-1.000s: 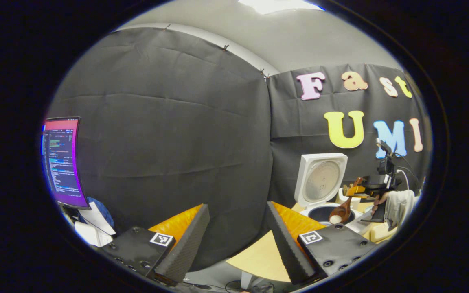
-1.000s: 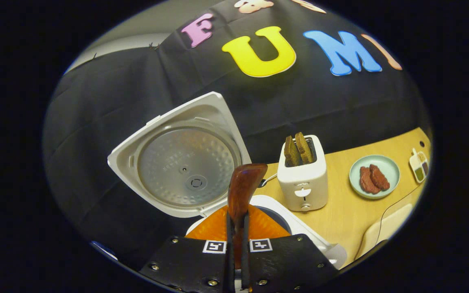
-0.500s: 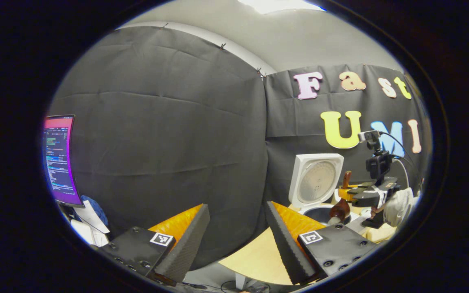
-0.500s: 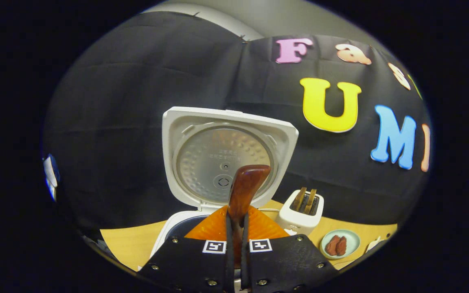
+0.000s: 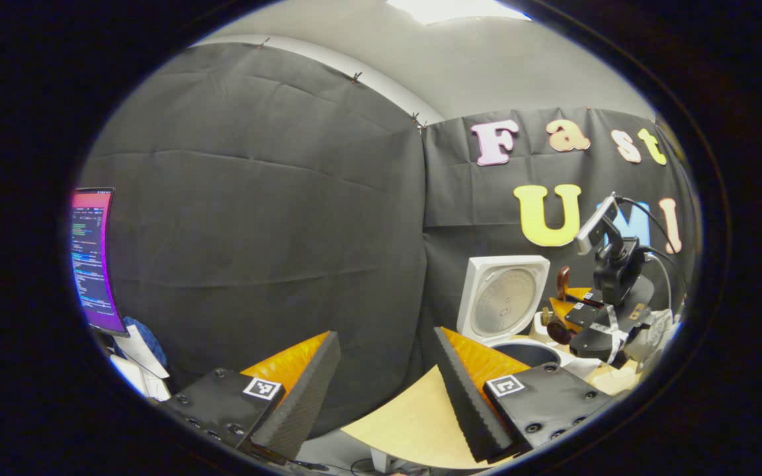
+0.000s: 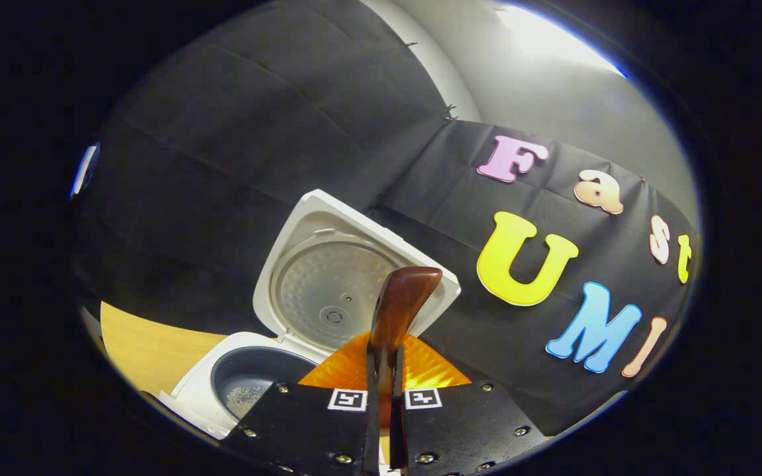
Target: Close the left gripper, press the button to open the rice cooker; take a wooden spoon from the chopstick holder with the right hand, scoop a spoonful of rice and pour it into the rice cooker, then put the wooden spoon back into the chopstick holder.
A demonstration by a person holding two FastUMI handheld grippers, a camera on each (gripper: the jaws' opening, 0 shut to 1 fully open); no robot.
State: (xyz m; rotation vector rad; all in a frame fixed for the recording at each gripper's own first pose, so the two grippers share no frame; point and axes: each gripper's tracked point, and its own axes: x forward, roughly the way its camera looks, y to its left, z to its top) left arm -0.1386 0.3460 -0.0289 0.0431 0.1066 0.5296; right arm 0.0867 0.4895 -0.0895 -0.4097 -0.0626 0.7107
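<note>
Holding the wooden spoon (image 6: 399,305) clenched in the right gripper (image 6: 384,423), lower centre of the right gripper view, handle end poking up past the jaws.

Sitting at lower left of that view, rice cooker (image 6: 235,383) with lid raised and a scatter of white grains in its dark pot, resting on the pale wooden surface (image 6: 139,344). Hanging released at the bottom of the left gripper view, left gripper (image 5: 381,383), jaws spread wide and grasping nothing. Seen at right of the same view, the cooker with lid up, and the right gripper beside it, tilted above the pot. Glowing at far left, monitor (image 5: 93,258).
</note>
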